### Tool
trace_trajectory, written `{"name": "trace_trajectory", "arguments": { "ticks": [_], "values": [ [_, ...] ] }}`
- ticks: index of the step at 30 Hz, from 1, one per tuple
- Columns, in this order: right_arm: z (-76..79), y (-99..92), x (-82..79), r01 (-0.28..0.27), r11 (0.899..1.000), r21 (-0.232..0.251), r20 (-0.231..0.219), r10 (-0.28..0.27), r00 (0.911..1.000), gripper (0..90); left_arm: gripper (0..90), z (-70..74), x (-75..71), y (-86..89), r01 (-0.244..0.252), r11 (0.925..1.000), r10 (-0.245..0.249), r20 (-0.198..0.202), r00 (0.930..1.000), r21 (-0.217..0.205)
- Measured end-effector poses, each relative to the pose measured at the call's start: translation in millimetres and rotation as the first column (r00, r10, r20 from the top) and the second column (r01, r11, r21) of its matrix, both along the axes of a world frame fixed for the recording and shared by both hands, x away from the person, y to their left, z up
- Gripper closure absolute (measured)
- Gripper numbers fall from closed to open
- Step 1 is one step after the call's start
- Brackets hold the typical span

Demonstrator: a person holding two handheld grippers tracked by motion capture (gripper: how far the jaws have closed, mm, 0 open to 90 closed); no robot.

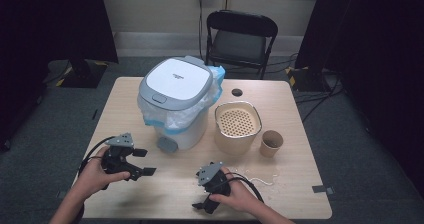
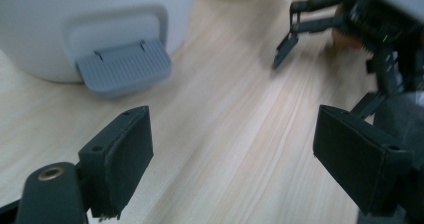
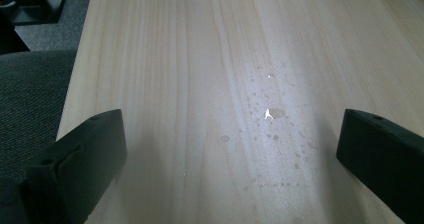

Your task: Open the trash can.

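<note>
Pedal bin (image 1: 176, 101) is sitting toward the far-left part of the counter (image 1: 295, 184), lid down, liner bag bunching out under the rim. Its grey foot pedal (image 2: 123, 66) is facing the near edge. Left hand-held gripper (image 1: 140, 162) is hovering near the near-left corner, jaws wide apart, holding nothing, pointing at the pedal. Right hand-held gripper (image 1: 206, 207) is resting by the near edge, jaws also wide, empty, over small wet specks (image 3: 270, 115). Risk: a jaw pushing the pedal off-centre could be sliding the light bin instead of lifting the lid, or knocking the strainer tub (image 1: 238, 125) and paper cup (image 1: 271, 143) beside it.
</note>
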State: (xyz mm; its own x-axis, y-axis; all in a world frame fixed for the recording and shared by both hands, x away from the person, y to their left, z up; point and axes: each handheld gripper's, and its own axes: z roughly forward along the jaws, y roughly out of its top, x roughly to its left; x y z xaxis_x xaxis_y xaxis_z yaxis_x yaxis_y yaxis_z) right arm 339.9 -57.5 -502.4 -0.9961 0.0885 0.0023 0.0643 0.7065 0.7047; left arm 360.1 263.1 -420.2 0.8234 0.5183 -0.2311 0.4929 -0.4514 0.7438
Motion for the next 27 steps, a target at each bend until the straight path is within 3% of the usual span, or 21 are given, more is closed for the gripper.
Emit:
{"name": "trace_trajectory", "arguments": {
  "ticks": [6, 14, 20, 24, 27],
  "values": [
    [0.0, 0.0, 0.0, 0.000, 1.000, 0.000, 0.000, 0.000, 1.0000, 0.0, 17.7, 14.8, 1.4, -2.8, -0.012, 0.9999, 0.012, 0.003, 0.9999, 0.012],
    [0.0, 0.0, 0.0, 0.000, 1.000, 0.001, 0.000, 0.000, 1.0000, 0.0, 25.0, 32.2, 5.9, -3.0, -0.049, 0.9987, 0.049, -0.015, 0.9987, -0.013],
    [0.0, 0.1, 0.1, 0.000, 1.000, 0.001, 0.001, 0.000, 1.0000, 0.0, 34.3, 47.9, 8.7, 0.2, -0.067, 0.9977, 0.067, -0.003, 0.9977, -0.001],
    [-0.2, 0.2, 0.5, -0.003, 1.000, 0.005, 0.006, 0.003, 1.0000, 0.0, 36.3, 58.2, 12.5, 4.0, -0.081, 0.9967, 0.081, -0.006, 0.9967, 0.000],
    [-0.2, 0.2, 0.4, -0.002, 1.000, 0.005, 0.007, 0.002, 1.0000, 0.0, 37.0, 66.6, 13.6, 4.9, -0.085, 0.9964, 0.085, 0.014, 0.9963, 0.007]
  ]
}}
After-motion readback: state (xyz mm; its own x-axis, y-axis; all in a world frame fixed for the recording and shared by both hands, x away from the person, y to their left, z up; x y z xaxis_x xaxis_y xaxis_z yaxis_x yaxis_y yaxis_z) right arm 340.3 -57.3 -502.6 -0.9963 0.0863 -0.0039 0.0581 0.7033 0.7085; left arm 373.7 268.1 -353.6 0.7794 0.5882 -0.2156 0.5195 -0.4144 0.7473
